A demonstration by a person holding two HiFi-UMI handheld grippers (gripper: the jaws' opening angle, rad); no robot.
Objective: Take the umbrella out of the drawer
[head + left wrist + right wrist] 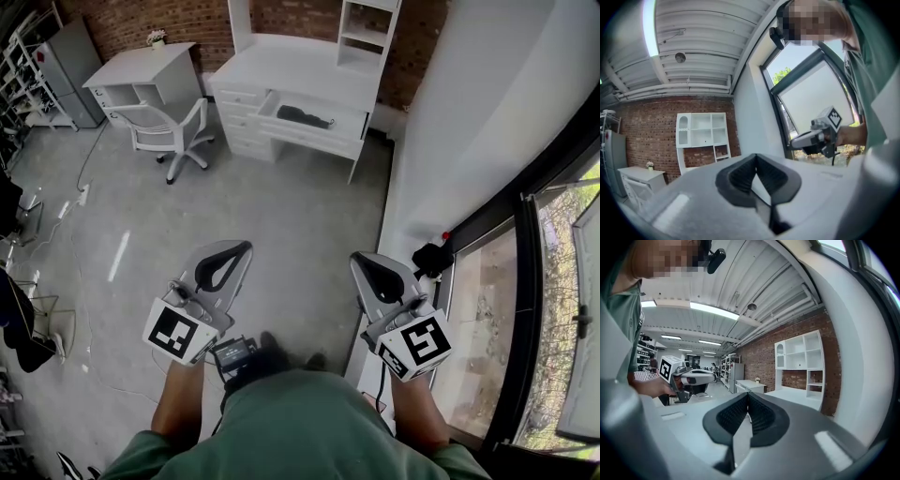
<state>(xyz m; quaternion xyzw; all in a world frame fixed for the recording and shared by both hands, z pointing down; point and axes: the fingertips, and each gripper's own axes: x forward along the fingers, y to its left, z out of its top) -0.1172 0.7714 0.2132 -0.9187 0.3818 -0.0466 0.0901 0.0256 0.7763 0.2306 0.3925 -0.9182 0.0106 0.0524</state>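
Observation:
A dark folded umbrella (305, 116) lies in the open drawer (312, 120) of the white desk (291, 94) at the far end of the room. I hold both grippers level in front of me, far from the desk. My left gripper (246, 248) is shut with nothing between its tips. My right gripper (357, 258) is shut and empty too. In the left gripper view the left gripper (756, 156) faces the desk's white shelf unit (703, 136), with the right gripper (793, 138) off to the side. The right gripper (748, 393) looks toward the same desk (799, 394).
A white swivel chair (173, 131) stands left of the desk, before a second white desk (142, 70). A white wall (469, 122) and a dark-framed window (525, 309) run along my right. Metal racks (28, 75) and a cable (89, 155) lie at the left.

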